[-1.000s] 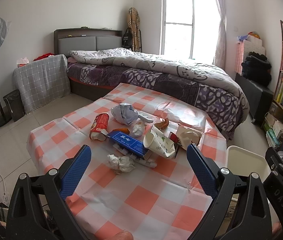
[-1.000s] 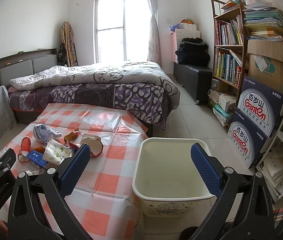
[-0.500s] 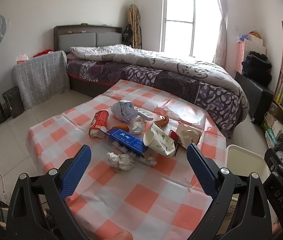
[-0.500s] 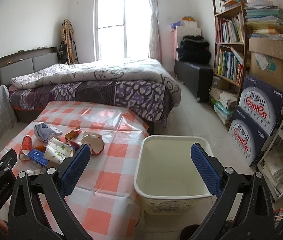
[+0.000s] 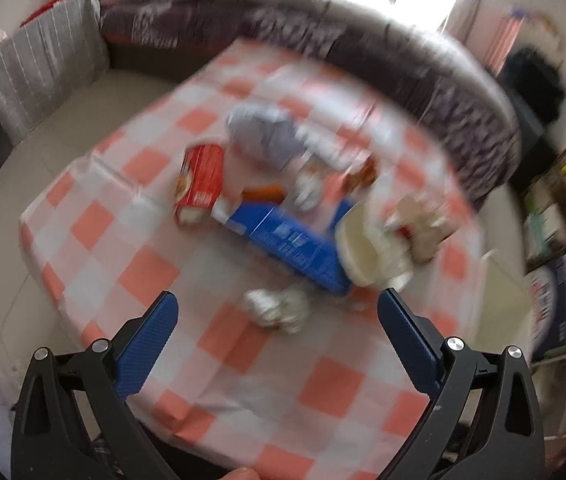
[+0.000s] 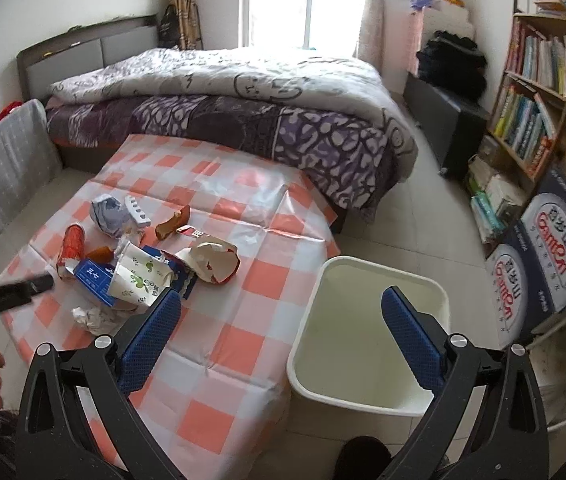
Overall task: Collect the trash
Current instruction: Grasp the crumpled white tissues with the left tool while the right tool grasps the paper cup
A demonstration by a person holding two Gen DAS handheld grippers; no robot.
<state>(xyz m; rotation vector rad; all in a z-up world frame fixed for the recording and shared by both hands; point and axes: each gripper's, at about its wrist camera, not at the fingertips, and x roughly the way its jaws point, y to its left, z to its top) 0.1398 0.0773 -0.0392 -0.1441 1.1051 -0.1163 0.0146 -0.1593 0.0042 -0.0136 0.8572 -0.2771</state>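
Observation:
Trash lies on a red-and-white checked table (image 5: 335,384) (image 6: 251,288): a crumpled white paper ball (image 5: 277,309) (image 6: 91,317), a blue carton (image 5: 291,242) (image 6: 93,276), a red packet (image 5: 201,184) (image 6: 72,246), a paper cup (image 5: 371,250) (image 6: 139,276) and a grey wad (image 5: 263,140) (image 6: 106,212). My left gripper (image 5: 277,318) is open, empty, just above the paper ball; this view is blurred. My right gripper (image 6: 281,316) is open, empty, above the table's edge beside a white bin (image 6: 367,396).
The bin stands on the floor right of the table and holds nothing. A bed (image 6: 243,96) lies behind the table. A bookshelf (image 6: 539,92) and stacked boxes (image 6: 543,256) stand on the right. A torn paper bowl (image 6: 213,260) lies near the table's middle.
My left gripper has moved forward and down toward the trash pile, tilting down. My right gripper has risen and tilted down over the table and bin. Both stay open.

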